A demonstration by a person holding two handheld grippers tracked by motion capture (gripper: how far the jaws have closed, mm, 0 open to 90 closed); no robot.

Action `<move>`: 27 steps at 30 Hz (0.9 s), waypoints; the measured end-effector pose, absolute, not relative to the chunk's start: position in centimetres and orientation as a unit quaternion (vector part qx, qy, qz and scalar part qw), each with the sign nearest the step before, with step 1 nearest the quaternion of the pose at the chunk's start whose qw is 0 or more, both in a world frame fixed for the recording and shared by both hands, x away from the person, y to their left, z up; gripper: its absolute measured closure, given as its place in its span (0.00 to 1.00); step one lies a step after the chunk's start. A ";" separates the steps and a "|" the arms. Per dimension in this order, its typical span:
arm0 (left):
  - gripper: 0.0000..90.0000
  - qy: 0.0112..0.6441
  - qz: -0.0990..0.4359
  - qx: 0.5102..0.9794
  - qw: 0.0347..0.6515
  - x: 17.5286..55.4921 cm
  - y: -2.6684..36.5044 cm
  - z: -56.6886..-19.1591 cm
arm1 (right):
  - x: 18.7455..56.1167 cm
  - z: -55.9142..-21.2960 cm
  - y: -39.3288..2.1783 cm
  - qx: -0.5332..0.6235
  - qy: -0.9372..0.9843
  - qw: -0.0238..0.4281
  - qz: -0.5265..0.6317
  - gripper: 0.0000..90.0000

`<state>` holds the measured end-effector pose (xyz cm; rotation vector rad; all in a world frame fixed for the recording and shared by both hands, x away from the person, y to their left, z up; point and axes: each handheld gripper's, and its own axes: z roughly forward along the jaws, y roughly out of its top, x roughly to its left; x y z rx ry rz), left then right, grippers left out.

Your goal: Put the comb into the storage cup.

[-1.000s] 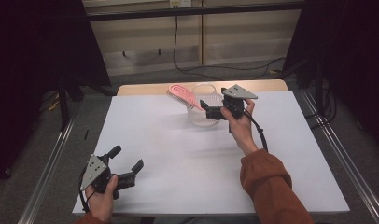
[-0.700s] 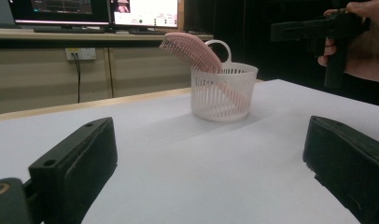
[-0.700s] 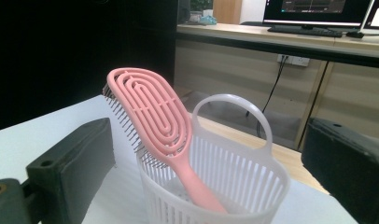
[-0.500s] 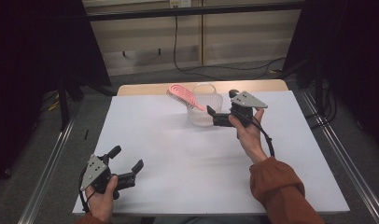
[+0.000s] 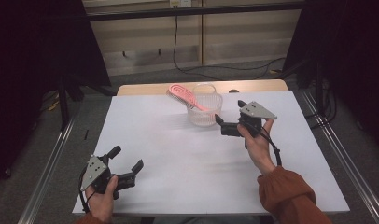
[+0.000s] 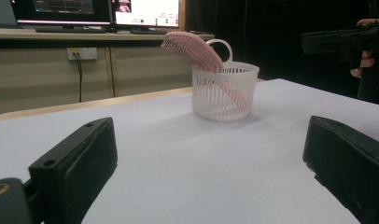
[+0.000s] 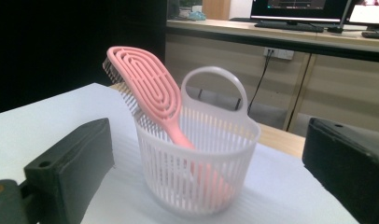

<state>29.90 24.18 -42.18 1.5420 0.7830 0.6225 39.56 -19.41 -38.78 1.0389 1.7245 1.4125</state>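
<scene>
Drawn back from the translucent white slatted plastic basket (image 5: 205, 111) since a second ago, the right gripper (image 5: 226, 124) is now seen held just beside the basket, on the person's side and toward the right edge of the white table (image 5: 178, 154); its jaws are spread wide and nothing is held between them. The left gripper (image 5: 127, 163) has stayed at the near left of the table, well apart from the basket, its jaws likewise wide and empty.

The basket is set upright near the far edge of the table, with a looped handle raised at its far rim. A pink plastic hairbrush with an oval slotted head (image 5: 187, 96) is stood inside it, handle down. The brush's long axis is tilted: the handle end is rested in the bottom of the basket, and the head is leaned up and out over the rim, pointed toward the far left corner of the table. In the right gripper view the hairbrush (image 7: 150, 88) is shown with its slotted back turned to the camera and its bristles faced away, and the basket (image 7: 201, 168) is framed between the two black jaws, ahead of them and touched by neither. In the left gripper view the basket (image 6: 224, 91) and hairbrush (image 6: 192, 49) are seen farther off, between the jaws' lines but well beyond their tips, with the right gripper (image 6: 346, 42) held in a hand to the basket's right.
</scene>
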 end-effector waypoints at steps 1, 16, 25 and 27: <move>0.03 0.339 0.270 0.667 0.606 29.9 24.2 -42.2 | 39.3 -39.0 -19.6 0.398 0.659 0.336 0.543 0.01; 0.03 0.340 0.271 0.666 0.606 29.9 24.1 -42.2 | 36.1 -39.4 -21.7 0.401 0.652 0.354 0.538 0.01; 0.03 0.344 0.271 0.665 0.606 29.8 24.1 -42.2 | 34.1 -39.9 -23.4 0.411 0.643 0.359 0.537 0.01; 0.03 0.344 0.273 0.664 0.605 29.7 24.0 -42.1 | 33.7 -40.0 -23.8 0.415 0.641 0.360 0.536 0.02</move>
